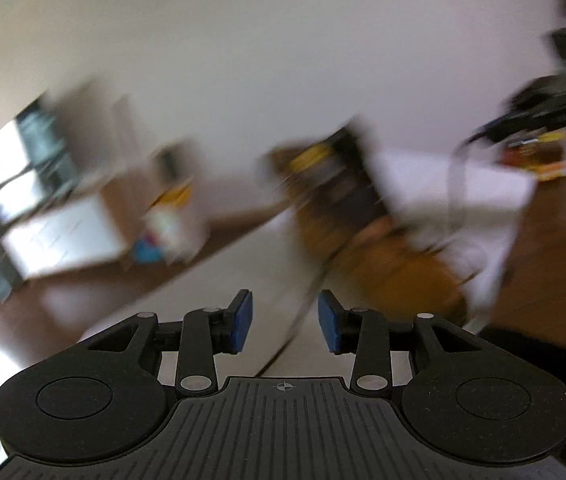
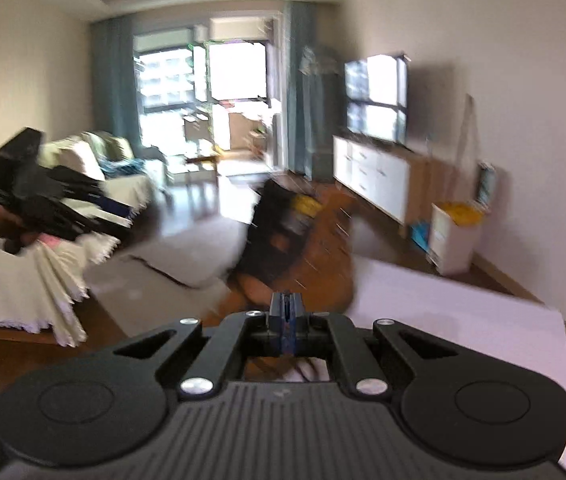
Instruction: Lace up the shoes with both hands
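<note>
Both views are motion-blurred. A tan boot (image 1: 363, 248) with a dark upper stands on the white table sheet (image 1: 435, 184). My left gripper (image 1: 285, 320) is open in front of it; its blue pads (image 1: 241, 322) press on nothing, though a thin pale streak crosses the gap. At the upper right my right gripper (image 1: 471, 138) hangs above the table, and a pale shoelace (image 1: 451, 176) runs down from its tip. In the right wrist view the right gripper (image 2: 289, 318) is shut just before the boot (image 2: 295, 236). The left gripper (image 2: 123, 220), held by a hand, is at the left.
The white table sheet (image 2: 463, 320) reaches to the right. Beyond it are a white bin with yellow contents (image 2: 455, 236), a TV cabinet (image 2: 371, 176) and a cream-covered sofa (image 2: 23, 288). Brown floor and a pale rug (image 2: 187, 240) lie past the table.
</note>
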`<state>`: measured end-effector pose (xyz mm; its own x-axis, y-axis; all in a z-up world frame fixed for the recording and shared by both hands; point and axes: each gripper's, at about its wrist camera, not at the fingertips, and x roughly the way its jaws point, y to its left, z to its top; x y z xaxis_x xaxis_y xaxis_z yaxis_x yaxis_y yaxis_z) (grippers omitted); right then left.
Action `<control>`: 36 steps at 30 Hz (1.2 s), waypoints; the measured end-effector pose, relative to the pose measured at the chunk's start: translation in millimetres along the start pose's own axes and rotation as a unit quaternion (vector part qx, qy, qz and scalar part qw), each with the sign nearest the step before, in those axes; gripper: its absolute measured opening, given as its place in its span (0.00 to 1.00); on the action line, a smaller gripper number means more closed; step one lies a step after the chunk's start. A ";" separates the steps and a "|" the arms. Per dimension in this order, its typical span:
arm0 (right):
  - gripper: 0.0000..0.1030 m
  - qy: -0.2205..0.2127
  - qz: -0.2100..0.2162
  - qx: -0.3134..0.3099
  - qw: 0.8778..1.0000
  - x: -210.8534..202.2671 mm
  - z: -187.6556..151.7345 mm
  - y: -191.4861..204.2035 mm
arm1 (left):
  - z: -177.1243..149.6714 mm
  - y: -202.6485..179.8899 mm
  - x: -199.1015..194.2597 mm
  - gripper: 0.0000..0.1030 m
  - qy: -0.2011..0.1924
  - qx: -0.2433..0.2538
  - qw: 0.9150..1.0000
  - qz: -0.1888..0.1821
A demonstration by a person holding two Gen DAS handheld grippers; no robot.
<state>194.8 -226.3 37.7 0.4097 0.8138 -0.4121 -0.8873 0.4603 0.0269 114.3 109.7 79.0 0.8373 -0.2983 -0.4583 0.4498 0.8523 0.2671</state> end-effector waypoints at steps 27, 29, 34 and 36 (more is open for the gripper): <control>0.14 0.018 0.032 0.038 0.999 14.5 -12.8 13.7 | 8.9 -18.6 4.5 0.03 -0.104 0.047 0.993 0.040; 0.16 0.035 -0.005 0.035 0.999 23.0 -22.3 6.7 | 12.1 -2.5 -18.3 0.03 -0.109 0.038 0.989 0.095; 0.16 0.059 -0.013 0.046 0.997 49.5 -40.8 2.4 | 15.5 31.6 -88.9 0.03 -0.107 0.017 0.965 0.238; 0.16 0.056 -0.004 0.054 0.997 57.1 -42.8 3.0 | 12.7 30.0 -105.1 0.03 -0.107 0.006 0.963 0.248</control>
<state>206.5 -193.6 -24.7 0.3851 0.7679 -0.5118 -0.8538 0.5070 0.1181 43.7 161.2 146.0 0.9944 0.0617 -0.0863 -0.0201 0.9079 0.4186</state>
